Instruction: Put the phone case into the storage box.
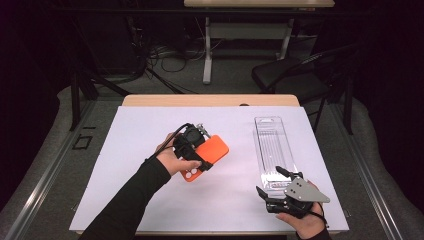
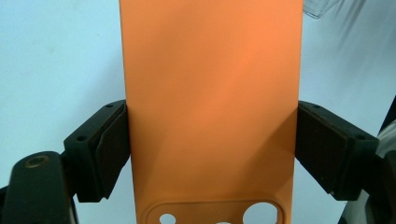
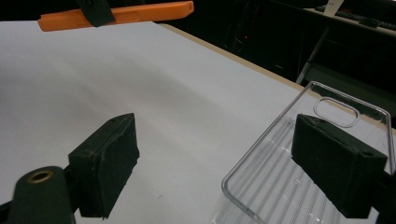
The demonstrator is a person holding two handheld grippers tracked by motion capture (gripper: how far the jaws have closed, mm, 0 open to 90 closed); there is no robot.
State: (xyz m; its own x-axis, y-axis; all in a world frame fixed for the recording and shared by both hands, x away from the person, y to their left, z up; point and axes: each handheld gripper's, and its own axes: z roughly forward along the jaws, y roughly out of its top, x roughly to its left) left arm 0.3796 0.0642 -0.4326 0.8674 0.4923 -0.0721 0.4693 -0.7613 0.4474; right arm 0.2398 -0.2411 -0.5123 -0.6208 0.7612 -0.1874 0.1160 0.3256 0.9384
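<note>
Because your left claw [image 2: 212, 154] pinches the orange case [image 2: 210, 107] by its edges, it stays level; right claw [image 1: 276, 188], spread, waits at five o'clock beside the clear tray [image 1: 274, 150].

A: Left gripper view: orange case [image 2: 212, 107] runs off the top and bottom edges. Camera cutouts at the bottom are clipped.

B: High view?

A: Left gripper [image 1: 192, 145] and hand [image 1: 175, 159] cover the case's middle; pads can't be seen there. Person's right hand [image 1: 306, 224] is cut off at the lower edge.

B: Clear tray [image 3: 299, 172]?

A: Right gripper view: runs off the bottom right, and the right pad [image 3: 338, 165] hides part of it. Contact: can't tell.
</note>
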